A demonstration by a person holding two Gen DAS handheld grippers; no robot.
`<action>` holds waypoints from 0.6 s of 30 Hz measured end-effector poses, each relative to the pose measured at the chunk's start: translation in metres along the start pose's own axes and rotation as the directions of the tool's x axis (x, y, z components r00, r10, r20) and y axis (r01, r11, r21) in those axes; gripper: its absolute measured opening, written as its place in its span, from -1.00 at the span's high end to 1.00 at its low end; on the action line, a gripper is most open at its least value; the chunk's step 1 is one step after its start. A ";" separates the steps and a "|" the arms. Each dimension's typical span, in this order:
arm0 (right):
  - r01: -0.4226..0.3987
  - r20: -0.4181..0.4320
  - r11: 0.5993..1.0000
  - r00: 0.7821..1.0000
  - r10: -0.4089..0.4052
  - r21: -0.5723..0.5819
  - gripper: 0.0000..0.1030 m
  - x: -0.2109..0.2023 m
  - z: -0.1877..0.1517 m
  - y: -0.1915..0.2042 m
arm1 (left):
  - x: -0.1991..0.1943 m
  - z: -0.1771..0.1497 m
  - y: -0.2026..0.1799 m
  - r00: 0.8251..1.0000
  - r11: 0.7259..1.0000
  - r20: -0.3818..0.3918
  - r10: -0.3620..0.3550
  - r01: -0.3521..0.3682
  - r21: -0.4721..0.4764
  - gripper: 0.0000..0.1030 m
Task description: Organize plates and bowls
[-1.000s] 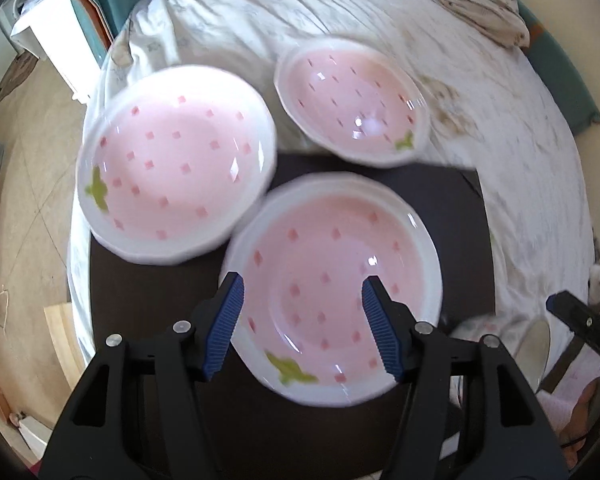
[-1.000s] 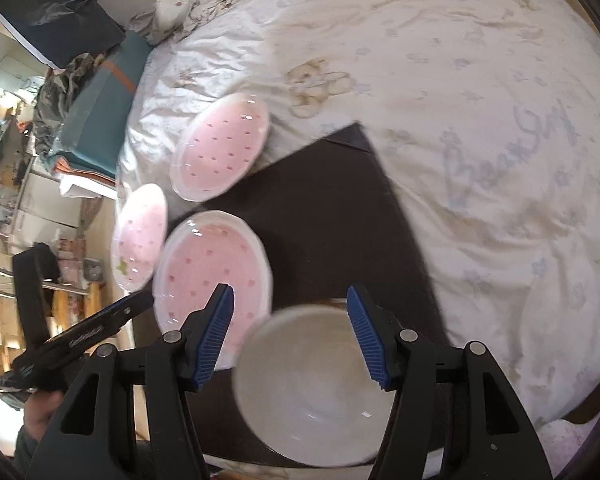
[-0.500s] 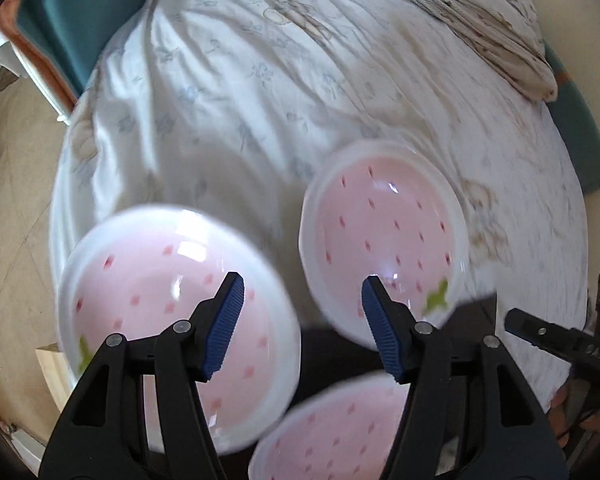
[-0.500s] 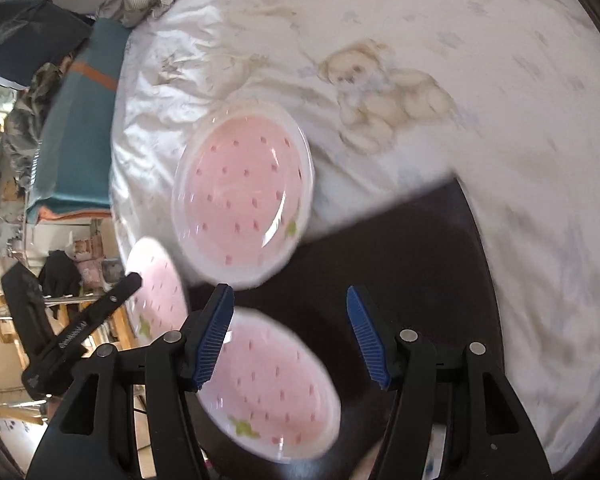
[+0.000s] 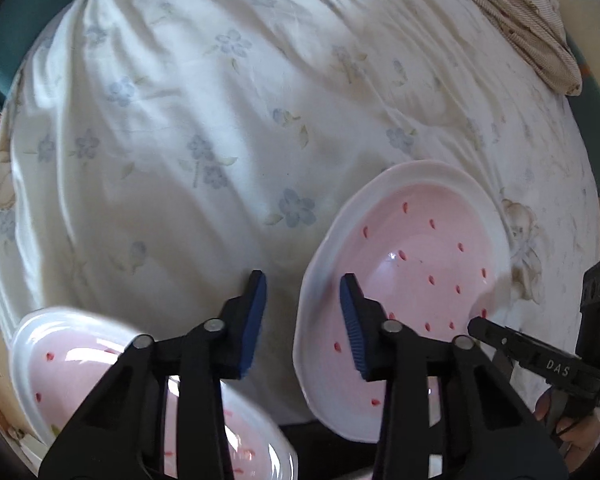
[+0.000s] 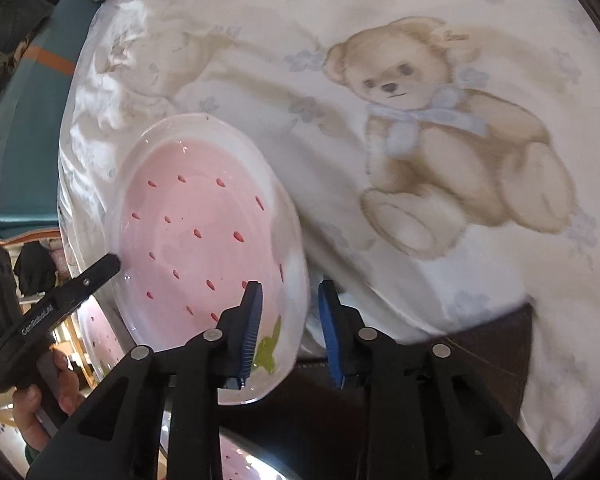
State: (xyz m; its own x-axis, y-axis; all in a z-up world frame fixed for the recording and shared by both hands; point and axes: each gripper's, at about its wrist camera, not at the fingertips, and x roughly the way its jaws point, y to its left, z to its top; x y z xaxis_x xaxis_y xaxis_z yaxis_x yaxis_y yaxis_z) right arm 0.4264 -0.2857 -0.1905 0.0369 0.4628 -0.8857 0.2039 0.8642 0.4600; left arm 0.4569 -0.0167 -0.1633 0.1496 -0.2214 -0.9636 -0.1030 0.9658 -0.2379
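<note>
Two tools are at one pink plate on the bed, and that plate is my landmark. It lies on the white sheet, its near edge at a dark mat. My left tool straddles the plate's left rim: the right pad is over the pink inside, the left pad over the sheet outside. The jaws are closing with the rim between them, and I see no pad pressing yet. My right tool straddles the opposite rim near the green leaf mark, left pad inside, right pad outside over the sheet. Its jaws are closing too, rim between them, not yet clamped as far as I can tell. A second pink plate lies to the left of the first, under my left tool's arm, blurred. My left hand shows in the right wrist view, left of the plate. A printed bear is on the sheet beyond the plate's right side.
</note>
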 end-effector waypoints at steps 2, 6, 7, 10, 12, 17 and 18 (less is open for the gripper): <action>-0.006 0.000 1.000 1.000 0.006 -0.003 0.53 0.003 0.002 0.000 | 0.007 0.005 -0.003 1.000 1.000 -0.011 -0.022 0.022 -0.002 0.53; -0.021 0.012 1.000 1.000 0.021 -0.002 0.54 0.007 0.005 0.001 | 0.011 0.007 -0.011 1.000 1.000 0.004 0.005 -0.005 0.010 0.56; -0.039 0.018 0.999 0.999 0.039 0.004 0.54 0.008 0.005 -0.001 | 0.010 0.006 -0.011 1.000 1.000 0.010 0.005 -0.005 0.008 0.56; -0.045 0.045 0.998 0.998 0.047 -0.052 0.58 0.003 0.002 0.003 | 0.005 0.001 -0.007 0.999 1.000 0.040 0.007 -0.007 -0.007 0.62; -0.053 0.065 0.995 0.996 0.059 -0.090 0.65 -0.005 -0.001 0.009 | -0.002 -0.005 -0.005 0.998 1.000 0.059 0.023 -0.022 -0.009 0.66; -0.025 0.097 0.988 0.994 0.040 -0.150 0.71 -0.024 -0.014 0.025 | -0.026 -0.018 0.003 0.996 1.000 0.084 0.014 -0.012 -0.017 0.75; -0.031 0.103 0.986 0.994 0.048 -0.162 0.73 -0.028 -0.017 0.028 | -0.029 -0.018 0.005 0.996 1.000 0.088 0.002 0.000 -0.020 0.76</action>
State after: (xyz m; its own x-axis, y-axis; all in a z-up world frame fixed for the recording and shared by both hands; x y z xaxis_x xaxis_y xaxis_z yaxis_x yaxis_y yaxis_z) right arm 0.4147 -0.2711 -0.1516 0.1469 0.4811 -0.8643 0.0418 0.8700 0.4913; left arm 0.4344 -0.0076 -0.1384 0.2357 -0.2066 -0.9496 -0.1232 0.9629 -0.2401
